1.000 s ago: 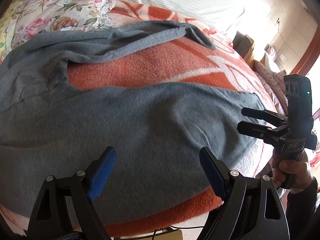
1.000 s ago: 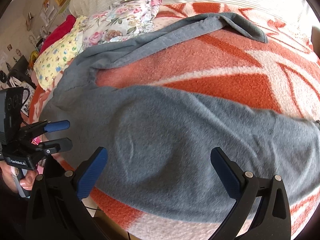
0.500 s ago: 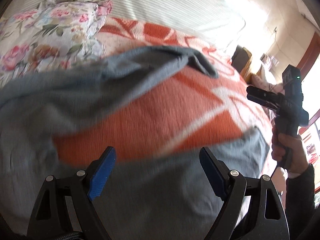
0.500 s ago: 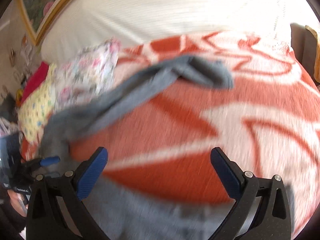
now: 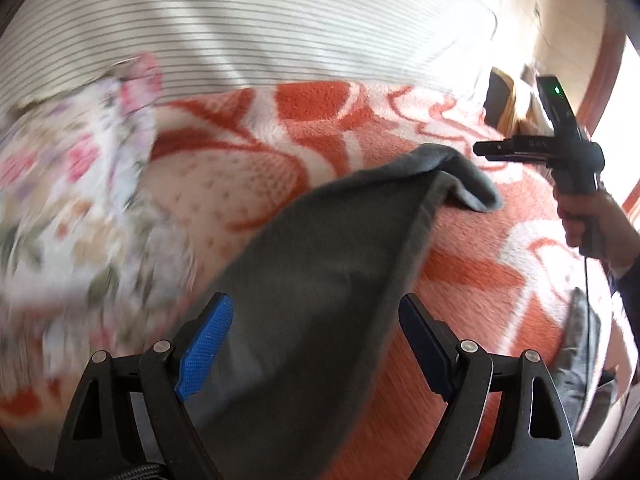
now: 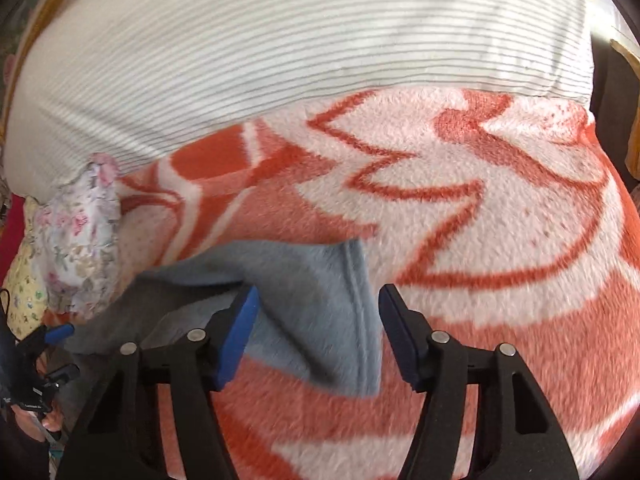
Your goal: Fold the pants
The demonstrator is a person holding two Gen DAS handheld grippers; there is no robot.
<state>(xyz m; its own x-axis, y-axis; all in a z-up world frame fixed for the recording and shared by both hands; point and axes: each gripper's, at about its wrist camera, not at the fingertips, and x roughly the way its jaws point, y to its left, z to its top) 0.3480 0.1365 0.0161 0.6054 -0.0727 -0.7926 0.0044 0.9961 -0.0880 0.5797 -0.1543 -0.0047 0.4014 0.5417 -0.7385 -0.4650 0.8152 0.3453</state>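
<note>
Left wrist view: the left gripper (image 5: 316,348) stands released, its fingers apart over a gray pants (image 5: 320,280) leg that runs toward 2 o'clock across the orange-and-white blanket (image 5: 480,272). Right wrist view: the right gripper (image 6: 316,334) has just been closing, its fingers (image 6: 236,336) straddling the pant-leg cuff (image 6: 328,300) without pressing it; the floral pillow (image 6: 80,240) lies at 9 o'clock.

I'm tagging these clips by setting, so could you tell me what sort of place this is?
Most likely a bedroom in a home. The grey pants lie on a bed covered by an orange and white blanket, with a striped pillow at its head and a floral pillow beside it.
</note>
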